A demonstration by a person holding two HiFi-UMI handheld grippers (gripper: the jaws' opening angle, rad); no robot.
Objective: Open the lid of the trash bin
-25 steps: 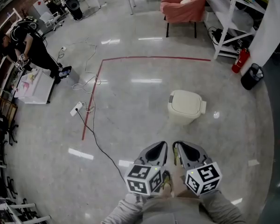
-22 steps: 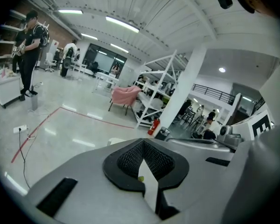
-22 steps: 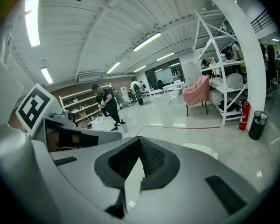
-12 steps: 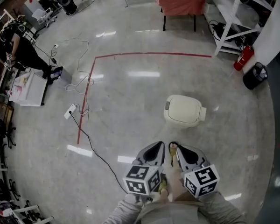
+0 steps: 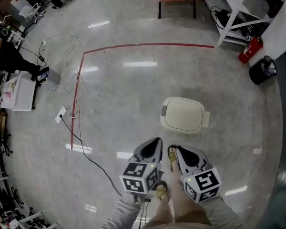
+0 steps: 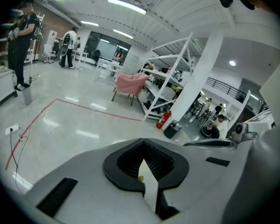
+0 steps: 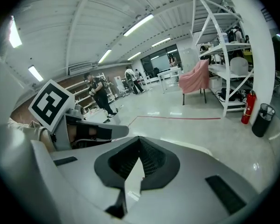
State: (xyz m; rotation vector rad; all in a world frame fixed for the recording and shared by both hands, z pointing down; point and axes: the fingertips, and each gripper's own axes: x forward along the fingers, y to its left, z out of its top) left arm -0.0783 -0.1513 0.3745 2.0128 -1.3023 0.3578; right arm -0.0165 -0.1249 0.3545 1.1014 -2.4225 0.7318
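A cream trash bin with its lid down stands on the glossy grey floor in the head view, right of centre. My left gripper and right gripper are side by side just short of the bin's near side, pointing at it and touching nothing. Both are shut with nothing between their jaws. In the left gripper view the left gripper has its tips together, and its jaws hide the bin. The right gripper looks the same in its own view.
A red tape line marks the floor beyond the bin. A black cable and power strip lie at the left. A fire extinguisher, a black bucket and a white rack stand at the back right. A person is far left.
The bin has come nearer and lower in the head view. Both grippers have moved forward and down towards it, and both have stayed shut.
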